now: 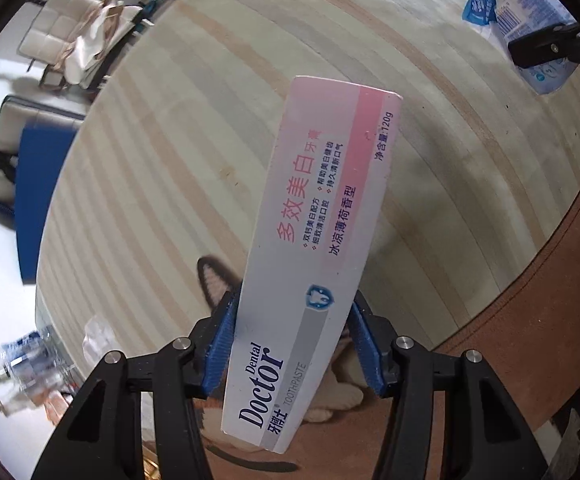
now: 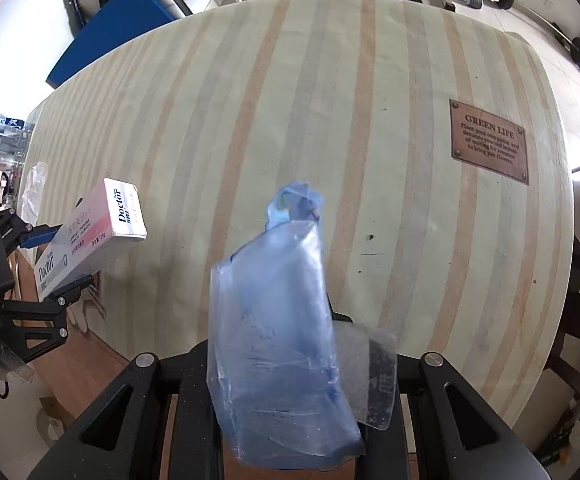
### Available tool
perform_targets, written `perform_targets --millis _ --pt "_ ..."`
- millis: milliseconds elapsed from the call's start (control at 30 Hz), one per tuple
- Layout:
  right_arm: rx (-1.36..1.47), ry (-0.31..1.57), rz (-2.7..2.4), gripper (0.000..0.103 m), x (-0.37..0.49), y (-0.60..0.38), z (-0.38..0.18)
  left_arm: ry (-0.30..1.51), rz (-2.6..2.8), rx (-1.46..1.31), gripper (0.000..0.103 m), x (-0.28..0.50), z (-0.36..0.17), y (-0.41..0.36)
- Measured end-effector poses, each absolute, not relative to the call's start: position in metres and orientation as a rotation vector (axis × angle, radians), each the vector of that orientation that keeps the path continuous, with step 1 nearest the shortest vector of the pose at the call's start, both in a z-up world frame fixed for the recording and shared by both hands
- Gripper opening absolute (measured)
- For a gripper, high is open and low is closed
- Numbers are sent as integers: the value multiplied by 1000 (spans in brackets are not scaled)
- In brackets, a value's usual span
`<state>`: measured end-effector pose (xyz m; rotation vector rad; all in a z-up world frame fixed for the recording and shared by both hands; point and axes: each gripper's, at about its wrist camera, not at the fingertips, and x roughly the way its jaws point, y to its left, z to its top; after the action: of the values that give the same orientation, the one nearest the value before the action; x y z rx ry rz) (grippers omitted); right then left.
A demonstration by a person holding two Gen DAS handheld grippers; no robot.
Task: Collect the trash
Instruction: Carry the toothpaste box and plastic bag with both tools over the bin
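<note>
My left gripper (image 1: 292, 344) is shut on a white and pink toothpaste box (image 1: 314, 248), held up over the near edge of the striped mat (image 1: 170, 184). The box (image 2: 90, 236) and the left gripper (image 2: 56, 258) also show at the left of the right wrist view. My right gripper (image 2: 282, 364) is shut on a crumpled blue plastic wrapper (image 2: 274, 340) that stands up and hides its fingertips. The wrapper (image 1: 518, 12) and one black right finger (image 1: 546, 44) show at the top right of the left wrist view.
A brown "GREEN LIFE" plaque (image 2: 490, 140) is fixed on the mat (image 2: 330, 120) at the right. Plastic bottles (image 1: 22, 364) and a clear crumpled wrapper (image 1: 98, 336) lie off the mat's left side. Chairs (image 1: 66, 28) and a blue pad (image 2: 118, 20) stand beyond.
</note>
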<state>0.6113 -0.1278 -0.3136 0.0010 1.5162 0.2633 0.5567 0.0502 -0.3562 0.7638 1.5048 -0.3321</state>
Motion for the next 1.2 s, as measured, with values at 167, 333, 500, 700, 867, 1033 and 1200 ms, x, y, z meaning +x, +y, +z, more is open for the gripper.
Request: perform_targets --millis 167,333,500,700,867,1033,1200 --pt "-18 1488 303 24 602 -114 -294 1454 -251 650 51 527 -321 69" --pt "-41 1457 359 24 583 -96 -268 1392 -155 495 50 482 -283 95" --pt "-82 1415 422 23 554 -71 -237 1325 -58 348 50 426 -244 117" --pt "-129 1370 515 22 491 -37 -202 1248 43 229 50 338 -214 126" --pt "-184 1357 591 22 421 -15 -191 1213 122 84 49 247 -209 135" --pt "-263 1378 674 22 334 7 -201 1199 207 -58 49 155 -222 143" --pt "-357 1416 759 22 234 28 -230 1195 306 -268 49 54 -257 148"
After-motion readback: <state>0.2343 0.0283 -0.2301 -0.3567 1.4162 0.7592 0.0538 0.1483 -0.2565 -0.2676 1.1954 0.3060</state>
